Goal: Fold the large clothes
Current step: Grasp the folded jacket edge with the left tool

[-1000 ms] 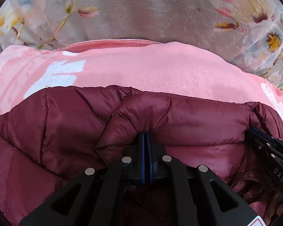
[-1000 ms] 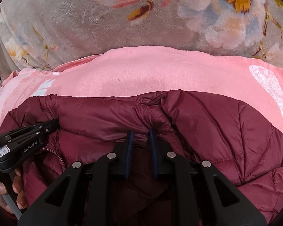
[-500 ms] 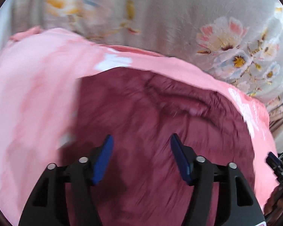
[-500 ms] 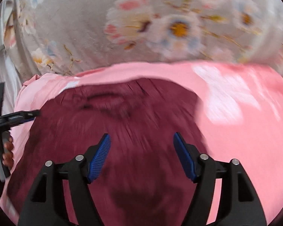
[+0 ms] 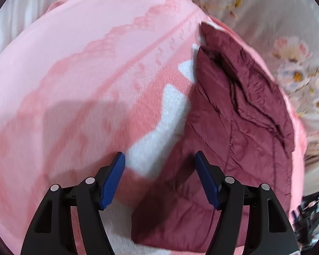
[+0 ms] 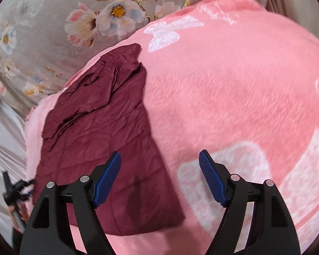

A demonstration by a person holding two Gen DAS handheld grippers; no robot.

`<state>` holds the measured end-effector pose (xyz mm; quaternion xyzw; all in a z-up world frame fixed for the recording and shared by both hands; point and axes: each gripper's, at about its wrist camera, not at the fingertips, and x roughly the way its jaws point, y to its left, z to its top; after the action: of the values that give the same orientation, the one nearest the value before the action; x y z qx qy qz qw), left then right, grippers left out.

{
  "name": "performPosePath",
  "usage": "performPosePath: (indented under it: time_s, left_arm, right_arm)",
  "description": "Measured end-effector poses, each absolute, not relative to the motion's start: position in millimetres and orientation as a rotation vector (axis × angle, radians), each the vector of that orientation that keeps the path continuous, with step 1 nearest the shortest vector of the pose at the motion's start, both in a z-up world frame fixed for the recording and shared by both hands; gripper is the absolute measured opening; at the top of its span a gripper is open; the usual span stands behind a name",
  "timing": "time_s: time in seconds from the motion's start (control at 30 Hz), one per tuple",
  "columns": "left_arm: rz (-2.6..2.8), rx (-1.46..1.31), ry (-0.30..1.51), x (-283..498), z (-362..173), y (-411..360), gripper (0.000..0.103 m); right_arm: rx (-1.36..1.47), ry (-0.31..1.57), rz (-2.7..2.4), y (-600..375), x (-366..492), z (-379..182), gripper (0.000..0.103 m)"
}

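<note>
A maroon quilted puffer jacket (image 5: 234, 140) lies folded into a long narrow shape on a pink fleece blanket (image 5: 85, 68). It also shows in the right wrist view (image 6: 100, 140). My left gripper (image 5: 159, 178) is open and empty, raised above the jacket's left edge. My right gripper (image 6: 159, 178) is open and empty, raised above the jacket's right edge and the blanket (image 6: 234, 97). The left gripper's tip (image 6: 14, 189) shows at the far left of the right wrist view.
The pink blanket, with white butterfly prints (image 6: 170, 31), lies on a grey floral bedspread (image 6: 53, 21). The bedspread also shows in the left wrist view (image 5: 287, 42). Dark clutter (image 5: 312, 212) sits past the blanket's right edge.
Both grippers let go of the jacket's fold, opened wide and pulled back and up. The left one swung left and the right one swung right, so the folded jacket now lies flat.
</note>
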<state>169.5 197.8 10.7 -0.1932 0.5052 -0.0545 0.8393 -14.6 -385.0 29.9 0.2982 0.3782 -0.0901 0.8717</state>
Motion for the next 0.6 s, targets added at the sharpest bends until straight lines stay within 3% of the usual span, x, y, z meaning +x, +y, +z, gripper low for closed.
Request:
performPosePath:
  time_s: [0.3, 0.4, 0.43, 0.53, 0.57, 0.6]
  left_arm:
    - [-0.155, -0.398, 1.055, 153.0, 10.3, 177.9, 0.065]
    - [-0.148, -0.385, 1.047, 148.1, 8.5, 178.9, 0.055]
    - [-0.142, -0.365, 1.050, 148.9, 9.1, 178.0, 0.046]
    - [-0.193, -0.370, 1.055, 145.3, 10.1, 178.2, 0.007]
    - [-0.207, -0.382, 1.051, 143.9, 12.2, 179.6, 0.004]
    - [-0.210, -0.385, 1.042, 141.3, 15.6, 180.5, 0.004]
  right_arm:
    - [0.614, 0.856, -0.169, -347.9, -15.7, 8.2, 0.073]
    - [0.587, 0.852, -0.171, -336.5, -25.4, 5.0, 0.071]
    - [0.568, 0.855, -0.177, -332.5, -27.4, 6.1, 0.067]
    - [0.605, 0.848, -0.138, -332.4, -30.4, 7.9, 0.040]
    - [0.613, 0.845, -0.141, -333.1, -31.0, 9.1, 0.019]
    - [0.618, 0.824, -0.149, -334.4, -34.2, 13.6, 0.011]
